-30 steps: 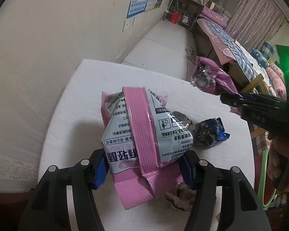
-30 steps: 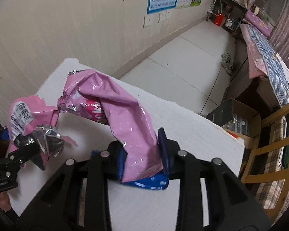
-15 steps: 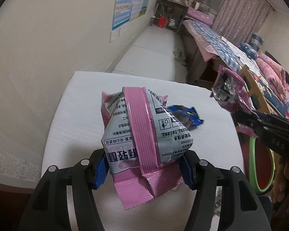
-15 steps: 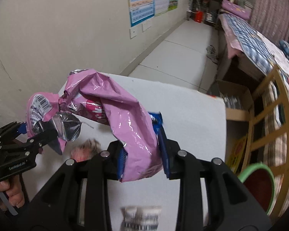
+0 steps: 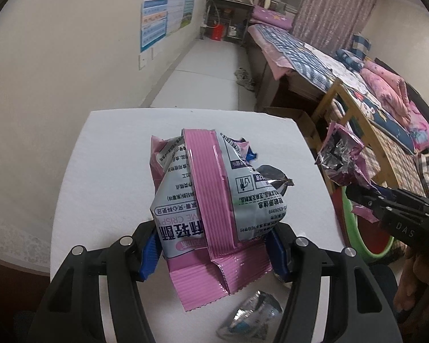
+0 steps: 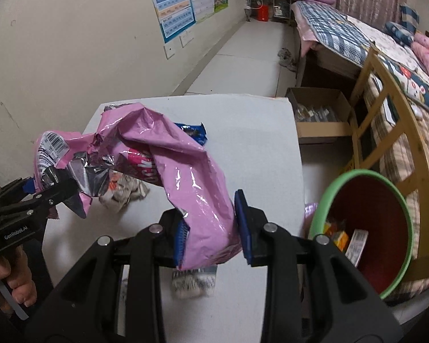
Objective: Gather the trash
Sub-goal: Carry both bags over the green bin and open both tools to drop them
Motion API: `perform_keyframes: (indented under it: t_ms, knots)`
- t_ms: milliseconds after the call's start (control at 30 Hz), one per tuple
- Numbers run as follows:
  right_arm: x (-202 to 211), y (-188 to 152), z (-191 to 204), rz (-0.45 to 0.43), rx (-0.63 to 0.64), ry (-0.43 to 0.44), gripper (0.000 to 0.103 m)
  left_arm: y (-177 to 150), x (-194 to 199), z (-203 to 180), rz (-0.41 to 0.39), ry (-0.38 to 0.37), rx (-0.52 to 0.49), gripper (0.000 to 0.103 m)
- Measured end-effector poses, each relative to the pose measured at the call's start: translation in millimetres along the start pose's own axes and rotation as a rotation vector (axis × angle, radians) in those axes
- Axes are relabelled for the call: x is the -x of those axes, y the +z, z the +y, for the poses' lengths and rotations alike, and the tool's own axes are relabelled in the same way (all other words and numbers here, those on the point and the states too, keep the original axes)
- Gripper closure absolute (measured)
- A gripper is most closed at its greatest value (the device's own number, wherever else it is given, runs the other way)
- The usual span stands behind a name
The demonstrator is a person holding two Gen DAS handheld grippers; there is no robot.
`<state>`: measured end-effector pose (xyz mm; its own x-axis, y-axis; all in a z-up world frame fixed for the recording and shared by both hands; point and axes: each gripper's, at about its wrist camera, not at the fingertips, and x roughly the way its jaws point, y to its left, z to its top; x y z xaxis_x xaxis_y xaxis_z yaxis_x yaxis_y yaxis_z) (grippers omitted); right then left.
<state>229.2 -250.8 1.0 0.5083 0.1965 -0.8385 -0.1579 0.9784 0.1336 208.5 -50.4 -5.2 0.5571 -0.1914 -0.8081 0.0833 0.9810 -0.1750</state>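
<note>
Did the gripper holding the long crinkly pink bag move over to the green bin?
Yes. The right gripper, shut on the long crinkly pink bag, swung right across the white table toward the green-rimmed red bin, unseen a second ago.

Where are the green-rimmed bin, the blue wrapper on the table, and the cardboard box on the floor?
green-rimmed bin [image 6: 329, 184]: right wrist view, on its green rim.
blue wrapper [image 6: 196, 135]: right wrist view, on its visible corner.
cardboard box [image 6: 323, 129]: right wrist view, on its front wall.

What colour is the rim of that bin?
Green, around a dark red inside; the bin shows best in the right wrist view.
</note>
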Motion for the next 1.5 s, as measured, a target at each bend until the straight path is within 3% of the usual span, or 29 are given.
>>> perform_keyframes:
  t_ms: [367, 867, 1133, 1500]
  knots:
    - [30, -21, -36, -0.035, -0.076, -0.035, 0.073, -10, 8, -40, 0.005, -0.053, -0.068, 0.045]
    - [61, -43, -142, -0.058, -0.220, -0.198, 0.073, 4, -17, -147, 0.025, -0.201, -0.213, 0.045]
    - [59, -59, -196, -0.031, -0.289, -0.287, 0.073, 3, -40, -205, 0.074, -0.285, -0.283, 0.045]
    - [54, -81, -237, -0.001, -0.369, -0.336, 0.073, 3, -67, -274, 0.123, -0.351, -0.389, 0.045]
